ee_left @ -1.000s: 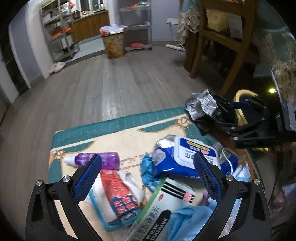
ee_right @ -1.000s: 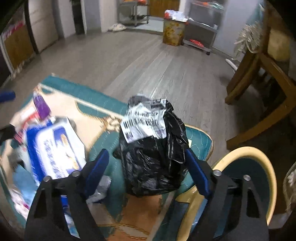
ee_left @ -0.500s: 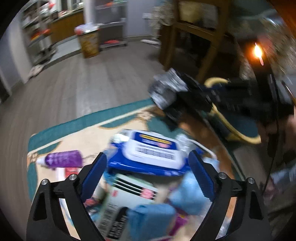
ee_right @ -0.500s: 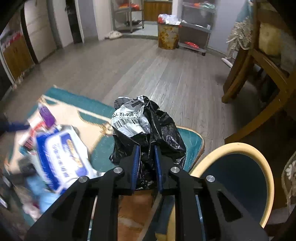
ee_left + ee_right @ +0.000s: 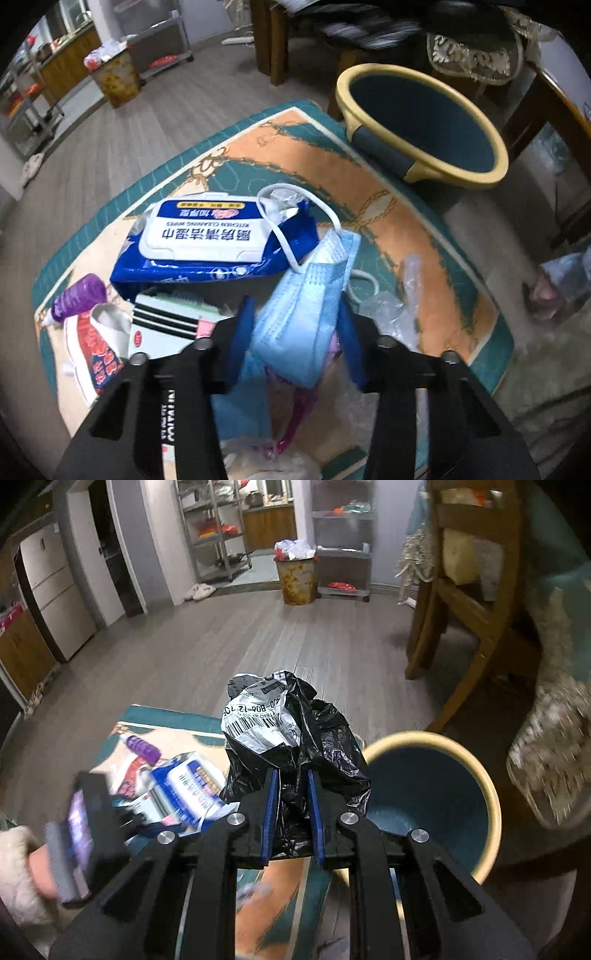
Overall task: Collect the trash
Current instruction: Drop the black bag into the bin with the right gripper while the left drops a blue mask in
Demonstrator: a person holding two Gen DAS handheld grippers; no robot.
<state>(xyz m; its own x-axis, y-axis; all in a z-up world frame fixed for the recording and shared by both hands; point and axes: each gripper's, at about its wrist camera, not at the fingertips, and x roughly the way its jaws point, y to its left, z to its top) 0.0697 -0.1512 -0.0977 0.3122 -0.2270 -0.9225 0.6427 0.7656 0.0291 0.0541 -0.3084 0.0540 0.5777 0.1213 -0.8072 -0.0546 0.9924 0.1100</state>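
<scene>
- The black bag [image 5: 295, 753] is thin, crinkled plastic film, glossy where light catches it, with a white printed paper label [image 5: 258, 723] stuck on.
- The face mask [image 5: 306, 306] is soft, pleated, matt blue non-woven cloth.
- The wipes pack [image 5: 207, 236] is shiny blue plastic wrap with a smooth white hard-plastic lid.
- The basin [image 5: 424, 122] is smooth plastic (cream rim, dark teal inside).
- The rug [image 5: 369, 173] is matt quilted cloth.
- The floor [image 5: 221, 646] is grey wood-look planking with a slight sheen.
</scene>
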